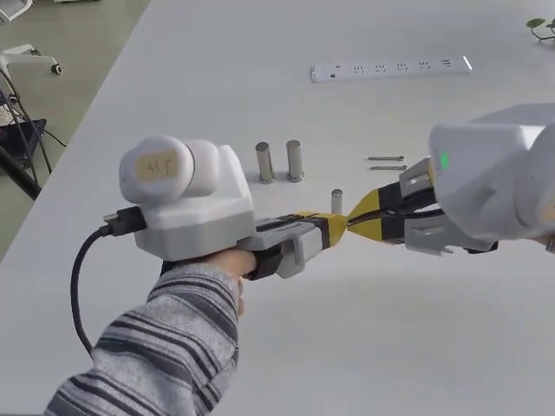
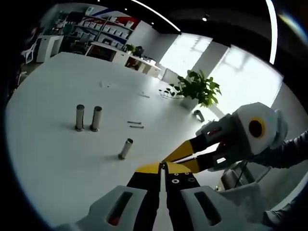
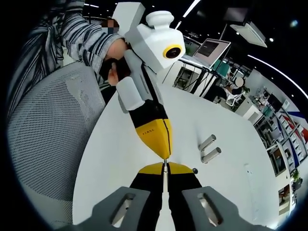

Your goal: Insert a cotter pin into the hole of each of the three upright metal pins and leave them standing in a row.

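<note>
Three upright metal pins stand on the white table (image 1: pixel 260 347): two side by side (image 1: pixel 264 162) (image 1: pixel 295 160) and a third (image 1: pixel 336 201) nearer, just behind the grippers. In the left gripper view they are a pair (image 2: pixel 80 117) (image 2: pixel 96 118) and a single pin (image 2: pixel 126 148). Two loose cotter pins (image 1: pixel 385 159) (image 1: pixel 388 168) lie to the right. My left gripper (image 1: pixel 343 227) and right gripper (image 1: pixel 354 222) meet tip to tip above the table, both shut. A thin silvery cotter pin (image 3: pixel 164 169) sits between the right jaws. The left tips touch its end; their grip on it is hidden.
A white power strip (image 1: pixel 390 68) lies at the far side of the table. A potted plant (image 2: pixel 192 89) stands beyond the cotter pins. A grey mesh chair (image 3: pixel 48 144) is beside the table's near edge. The table's left edge runs diagonally past the floor (image 1: pixel 69 52).
</note>
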`<state>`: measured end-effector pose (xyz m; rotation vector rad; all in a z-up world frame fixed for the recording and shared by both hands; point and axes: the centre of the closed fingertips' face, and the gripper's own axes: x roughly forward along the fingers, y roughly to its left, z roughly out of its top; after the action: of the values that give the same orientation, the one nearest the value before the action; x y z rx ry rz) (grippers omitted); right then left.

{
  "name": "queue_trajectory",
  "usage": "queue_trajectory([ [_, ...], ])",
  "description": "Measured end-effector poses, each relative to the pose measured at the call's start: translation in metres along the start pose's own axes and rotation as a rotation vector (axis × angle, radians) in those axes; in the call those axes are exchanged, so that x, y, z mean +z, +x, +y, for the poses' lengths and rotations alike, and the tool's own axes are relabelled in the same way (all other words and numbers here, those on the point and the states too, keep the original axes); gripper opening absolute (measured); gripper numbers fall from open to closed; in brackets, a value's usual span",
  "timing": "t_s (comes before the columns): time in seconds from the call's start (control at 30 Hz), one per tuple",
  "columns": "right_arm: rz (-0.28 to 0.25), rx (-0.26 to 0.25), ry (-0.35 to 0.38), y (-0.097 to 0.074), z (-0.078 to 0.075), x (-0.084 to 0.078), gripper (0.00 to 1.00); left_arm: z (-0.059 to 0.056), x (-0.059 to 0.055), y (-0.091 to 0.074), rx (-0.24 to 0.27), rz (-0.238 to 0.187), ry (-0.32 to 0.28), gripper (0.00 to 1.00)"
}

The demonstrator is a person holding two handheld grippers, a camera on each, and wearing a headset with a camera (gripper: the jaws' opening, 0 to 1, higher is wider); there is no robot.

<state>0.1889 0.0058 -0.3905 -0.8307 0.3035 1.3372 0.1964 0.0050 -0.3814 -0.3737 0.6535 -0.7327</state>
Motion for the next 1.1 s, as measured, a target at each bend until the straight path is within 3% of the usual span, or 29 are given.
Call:
queue_trajectory([
  [0.13,-0.007,-0.001,0.022,0.0,0.0,0.0,0.0,-0.001,0.0,-0.001,-0.007,0.008,0.069,0.0],
  [0.27,0.007,-0.01,0.057,0.0,-0.003,-0.005,0.02,-0.003,-0.004,-0.002,-0.014,0.023,0.177,0.0],
  [0.33,-0.027,0.02,0.138,0.0,0.001,-0.003,0.05,-0.005,-0.004,-0.003,-0.025,0.02,0.214,0.0],
  [0.4,-0.037,0.018,0.151,-0.002,-0.001,-0.004,0.05,-0.006,-0.005,-0.004,-0.032,0.025,0.246,0.0],
  [0.63,-0.072,0.095,0.291,-0.004,0.007,-0.01,0.05,-0.007,-0.009,-0.008,-0.057,0.032,0.392,0.0],
  [0.73,-0.094,0.111,0.34,-0.006,0.011,-0.009,0.05,-0.01,-0.011,-0.009,-0.09,0.038,0.384,0.0],
  [1.1,-0.099,0.167,0.366,-0.006,0.026,-0.005,0.0,-0.022,-0.017,-0.009,-0.158,0.052,0.438,0.0],
])
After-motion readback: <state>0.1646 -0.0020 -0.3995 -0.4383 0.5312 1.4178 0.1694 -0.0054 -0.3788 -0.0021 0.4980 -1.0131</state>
